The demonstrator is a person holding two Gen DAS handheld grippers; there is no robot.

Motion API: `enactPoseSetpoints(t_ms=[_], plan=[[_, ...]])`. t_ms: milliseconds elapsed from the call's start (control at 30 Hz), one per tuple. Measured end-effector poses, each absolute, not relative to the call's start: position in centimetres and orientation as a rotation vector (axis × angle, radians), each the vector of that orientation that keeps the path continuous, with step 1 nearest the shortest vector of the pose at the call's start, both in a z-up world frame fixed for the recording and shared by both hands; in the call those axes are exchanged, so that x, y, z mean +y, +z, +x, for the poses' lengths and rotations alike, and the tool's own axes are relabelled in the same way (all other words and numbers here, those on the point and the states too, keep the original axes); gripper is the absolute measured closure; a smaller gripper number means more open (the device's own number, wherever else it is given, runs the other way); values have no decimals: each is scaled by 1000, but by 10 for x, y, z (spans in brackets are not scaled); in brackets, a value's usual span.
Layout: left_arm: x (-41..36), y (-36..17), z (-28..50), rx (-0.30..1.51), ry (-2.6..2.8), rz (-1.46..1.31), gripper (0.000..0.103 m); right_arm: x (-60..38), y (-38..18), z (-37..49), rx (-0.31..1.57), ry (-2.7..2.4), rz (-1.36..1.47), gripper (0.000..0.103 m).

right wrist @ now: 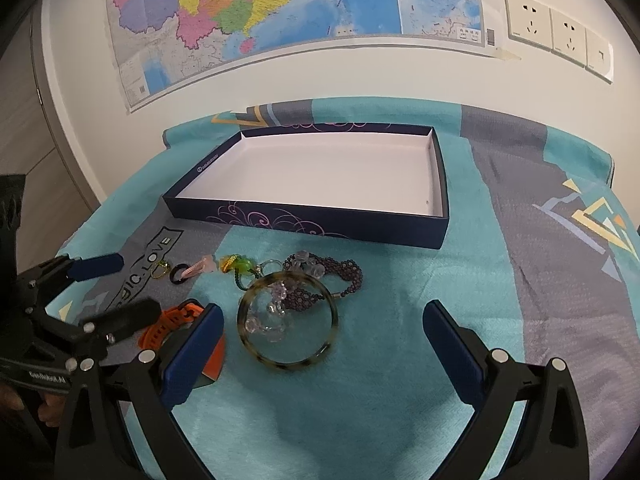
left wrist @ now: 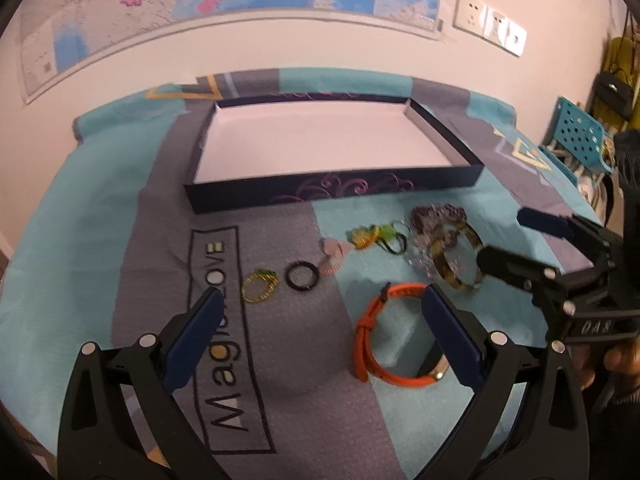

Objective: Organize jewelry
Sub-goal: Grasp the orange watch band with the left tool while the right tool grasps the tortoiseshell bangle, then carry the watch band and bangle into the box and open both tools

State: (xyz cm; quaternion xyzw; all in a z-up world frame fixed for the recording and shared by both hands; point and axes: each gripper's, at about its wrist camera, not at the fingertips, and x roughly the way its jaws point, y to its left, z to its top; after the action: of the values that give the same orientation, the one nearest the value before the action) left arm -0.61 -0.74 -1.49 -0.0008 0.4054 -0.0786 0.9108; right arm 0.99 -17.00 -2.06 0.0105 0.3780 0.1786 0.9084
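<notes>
1. Shallow dark-blue rectangular cardboard box (right wrist: 312,226) with purple swirl print and a white inside; stands toward the far edge of the desk, nothing in it.
2. Mottled brown-and-cream round bangle (right wrist: 287,320); lies flat on the cloth before the box's near wall, right of the middle of the near row, clear faceted beads (right wrist: 266,322) seen inside its ring.
3. Dark purple beaded strand (right wrist: 340,276); bunched just behind the bangle, touching its far rim.
4. Green and yellow charm on a metal ring (right wrist: 240,264); just left of the beaded strand.
5. Pale pink small piece (left wrist: 334,254); left of the charm, touching the next item.
6. Plain black ring (left wrist: 302,276); beside the pink piece.
7. Thin gold-wire hoop with a green bit (left wrist: 259,286); leftmost of the row, on the grey band of the cloth.
8. Orange rubber watch strap with a gold-edged case (left wrist: 374,340); nearest the front edge, left of the bangle.
9. Left gripper (left wrist: 320,328); jaws wide apart, holding nothing, its right finger over the strap.
10. Right gripper (right wrist: 322,346); jaws wide apart, holding nothing, bangle between and ahead of the fingers.
11. Teal and grey printed cloth (right wrist: 400,360); covers the desk.
12. Coloured wall map (right wrist: 280,12) and white wall sockets (right wrist: 560,32); behind the desk.
</notes>
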Motion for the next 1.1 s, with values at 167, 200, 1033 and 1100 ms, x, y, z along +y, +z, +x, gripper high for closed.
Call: enactPoseSetpoints(t_ms=[167, 200, 1033, 1100], plan=[[-11, -21, -8, 863, -233, -2, 10, -171, -24, 13, 791, 383, 24, 15], [-12, -22, -9, 867, -248, 2, 14, -172, -25, 14, 796, 390, 28, 19], [-7, -34, -9, 930, -406, 45, 93, -173, -39, 34, 905, 503, 53, 98], [-6, -34, -6, 928, -411, 41, 93, -175, -37, 33, 903, 514, 70, 98]])
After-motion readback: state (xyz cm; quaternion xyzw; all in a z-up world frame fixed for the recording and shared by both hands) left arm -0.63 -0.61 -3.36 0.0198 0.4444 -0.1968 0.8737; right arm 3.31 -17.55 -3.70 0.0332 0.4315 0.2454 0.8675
